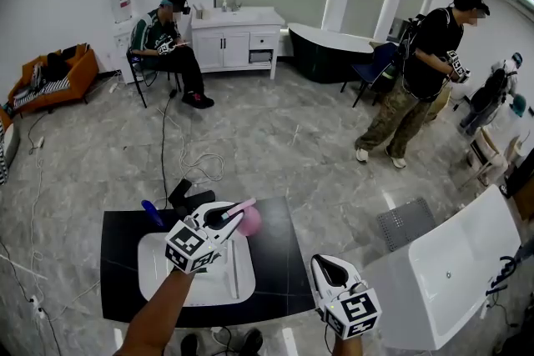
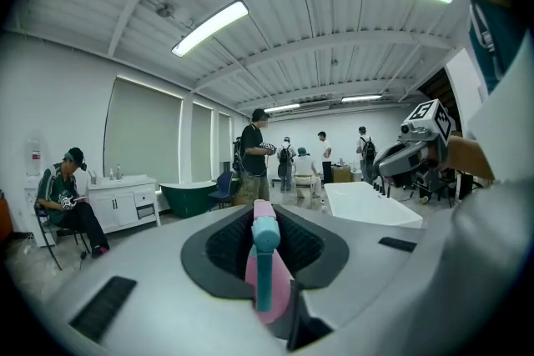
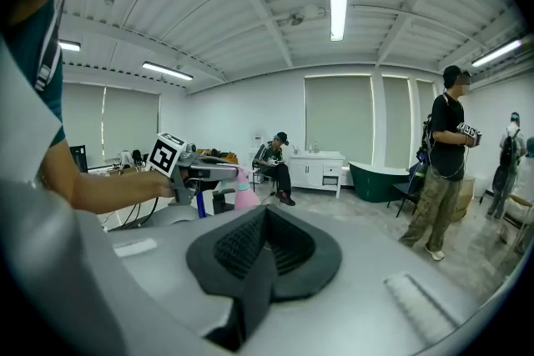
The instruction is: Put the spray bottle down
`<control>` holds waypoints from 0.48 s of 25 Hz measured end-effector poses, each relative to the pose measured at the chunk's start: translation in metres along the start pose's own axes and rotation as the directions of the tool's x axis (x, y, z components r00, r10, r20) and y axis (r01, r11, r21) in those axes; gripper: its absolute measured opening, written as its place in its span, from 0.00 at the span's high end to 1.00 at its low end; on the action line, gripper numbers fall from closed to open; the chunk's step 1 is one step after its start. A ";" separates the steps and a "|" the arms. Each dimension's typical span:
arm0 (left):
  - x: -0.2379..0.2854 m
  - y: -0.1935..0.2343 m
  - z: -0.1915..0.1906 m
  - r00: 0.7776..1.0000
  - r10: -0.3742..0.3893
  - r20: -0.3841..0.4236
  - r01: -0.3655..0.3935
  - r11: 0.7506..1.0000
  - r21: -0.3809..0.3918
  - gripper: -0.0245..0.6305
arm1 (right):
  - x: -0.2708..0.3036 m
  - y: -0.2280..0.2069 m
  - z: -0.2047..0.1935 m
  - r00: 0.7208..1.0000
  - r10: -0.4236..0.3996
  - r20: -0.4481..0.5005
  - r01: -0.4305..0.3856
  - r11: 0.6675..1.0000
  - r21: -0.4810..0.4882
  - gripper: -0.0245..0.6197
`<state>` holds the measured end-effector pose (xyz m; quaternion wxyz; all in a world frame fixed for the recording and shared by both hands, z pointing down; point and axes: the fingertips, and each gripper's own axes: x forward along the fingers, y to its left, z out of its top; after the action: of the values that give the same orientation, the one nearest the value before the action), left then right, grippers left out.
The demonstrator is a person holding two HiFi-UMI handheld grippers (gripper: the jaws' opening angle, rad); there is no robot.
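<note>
- The spray bottle (image 2: 269, 283) looks like smooth pink plastic, with a blue-green plastic trigger.
- The left gripper (image 2: 264, 221) and right gripper (image 3: 265, 239) have smooth grey plastic shells.
- Their pads (image 3: 234, 248) are black, dull and ribbed, like rubber.
- The table (image 1: 275, 267) top is black and dull.
- The basin (image 1: 154, 263) on the table is white and glossy.
- The floor (image 1: 275, 137) round the table is shiny grey tile.

Grey marbled floor (image 1: 275, 137) holds white cabinet (image 1: 238, 42), dark bathtub (image 1: 329, 54), orange sofa (image 1: 58, 79).

Grey left gripper (image 1: 236, 215), grey right gripper (image 1: 322, 263), black ribbed jaws, checkered marker cubes (image 1: 190, 246), white-teal shirt (image 2: 501, 104)
</note>
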<state>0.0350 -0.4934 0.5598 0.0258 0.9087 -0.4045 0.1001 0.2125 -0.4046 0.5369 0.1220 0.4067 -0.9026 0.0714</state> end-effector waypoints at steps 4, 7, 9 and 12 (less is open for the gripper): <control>0.019 0.005 -0.022 1.000 0.022 0.000 -0.022 1.000 -0.013 0.86 | 0.006 -0.010 -0.018 1.000 0.008 -0.014 -0.008 1.000 0.009 0.95; 0.033 0.009 -0.038 1.000 0.029 -0.007 -0.029 0.999 -0.024 0.86 | 0.010 -0.019 -0.031 1.000 0.008 -0.030 -0.007 1.000 0.015 0.95; 0.042 0.012 -0.049 0.999 0.034 -0.015 -0.035 0.999 -0.036 0.86 | 0.012 -0.024 -0.037 0.999 0.005 -0.039 -0.005 1.000 0.022 0.95; 0.053 0.021 -0.063 0.999 0.045 -0.023 -0.046 0.997 -0.055 0.86 | 0.018 -0.032 -0.043 0.999 0.003 -0.054 -0.001 1.000 0.030 0.95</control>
<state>0.0439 -0.5383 0.6313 0.0531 0.8970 -0.4275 0.0992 0.2321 -0.4286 0.5844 0.1400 0.4056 -0.8982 0.0959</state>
